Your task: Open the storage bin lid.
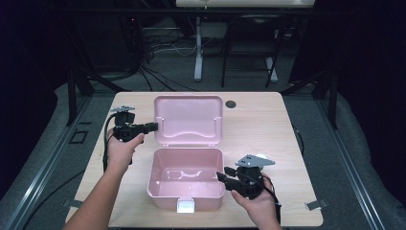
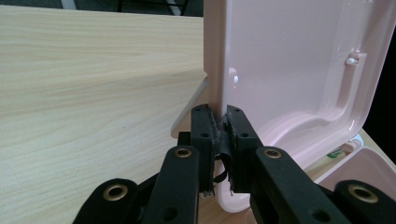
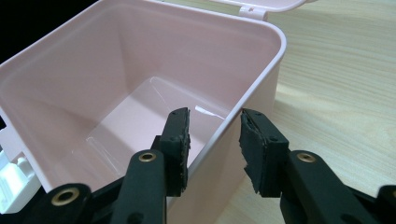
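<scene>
1. The left tool is matte black plastic with brass-coloured rivets and worn, ragged pads. In the left gripper view its jaws are clamped on the left edge of the lid, one pad on each face of the thin wall.

2. The lid stands open and upright, hinged to the back of the pink box. It is glossy, smooth pink plastic, a rounded rectangle with a raised rim and a moulded curved step inside. Small pale nubs sit on its inner face.

3. To the left of that tool lies the surface, pale wood-grain laminate with fine streaks. A dark round hole is set in it beyond the lid's right corner.

4. The box is a deep tub with rounded corners and a thin rolled rim, in the same shiny pink plastic. It is empty; light glares off its flat bottom. A white latch sits at the middle of its front wall.

5. The right tool matches the left tool in build, and a grey three-cornered plate tops it. Its jaws straddle the box's right wall, one pad inside the tub and one outside. The pads stand apart from the wall, with gaps on both sides.

6. The box sits at the middle of the surface, between the two tools, its open lid towards the far edge.
</scene>
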The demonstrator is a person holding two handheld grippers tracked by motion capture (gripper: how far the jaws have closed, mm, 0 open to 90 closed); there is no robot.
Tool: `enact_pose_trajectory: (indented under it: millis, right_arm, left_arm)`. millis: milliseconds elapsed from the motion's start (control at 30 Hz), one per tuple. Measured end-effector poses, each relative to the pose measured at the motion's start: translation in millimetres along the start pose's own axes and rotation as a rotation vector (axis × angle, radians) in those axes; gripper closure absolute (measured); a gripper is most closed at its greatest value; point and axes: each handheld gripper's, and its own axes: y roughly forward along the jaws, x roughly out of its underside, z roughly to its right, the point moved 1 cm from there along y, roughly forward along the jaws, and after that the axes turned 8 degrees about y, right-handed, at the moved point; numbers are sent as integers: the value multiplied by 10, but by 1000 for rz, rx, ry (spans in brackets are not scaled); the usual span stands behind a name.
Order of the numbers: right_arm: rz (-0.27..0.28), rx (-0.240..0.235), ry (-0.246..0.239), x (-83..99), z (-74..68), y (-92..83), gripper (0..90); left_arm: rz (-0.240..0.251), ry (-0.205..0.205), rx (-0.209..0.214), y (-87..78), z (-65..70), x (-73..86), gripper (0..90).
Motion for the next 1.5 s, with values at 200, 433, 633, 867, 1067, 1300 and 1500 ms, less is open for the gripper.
enact_pose_trajectory:
  millis: [200,433,633,867,1067,1300,1500]
  right_arm:
    - [1,-1,0,0,0,1,629]
    - [1,-1,-1,-1,4,2,629]
    - [1,-2,-1,-1,6,3,629]
    - [0,-3,-1,0,5,3,629]
    - [-1,-2,-2,0,4,4,630]
    - [-1,-3,-2,0,5,5,630]
    - [-1,-3,-2,-1,5,5,630]
  left_arm:
    - [-9,-17,4,25,-21,-4,838]
    - [-20,-35,12,53,-56,-4,840]
    - [-29,-48,13,73,-76,-1,851]
    - [-34,-63,14,70,-81,1,853]
    - [-45,-84,24,87,-108,0,853]
    - [-66,-102,41,111,-148,-5,851]
    - [-91,-129,58,139,-187,-17,850]
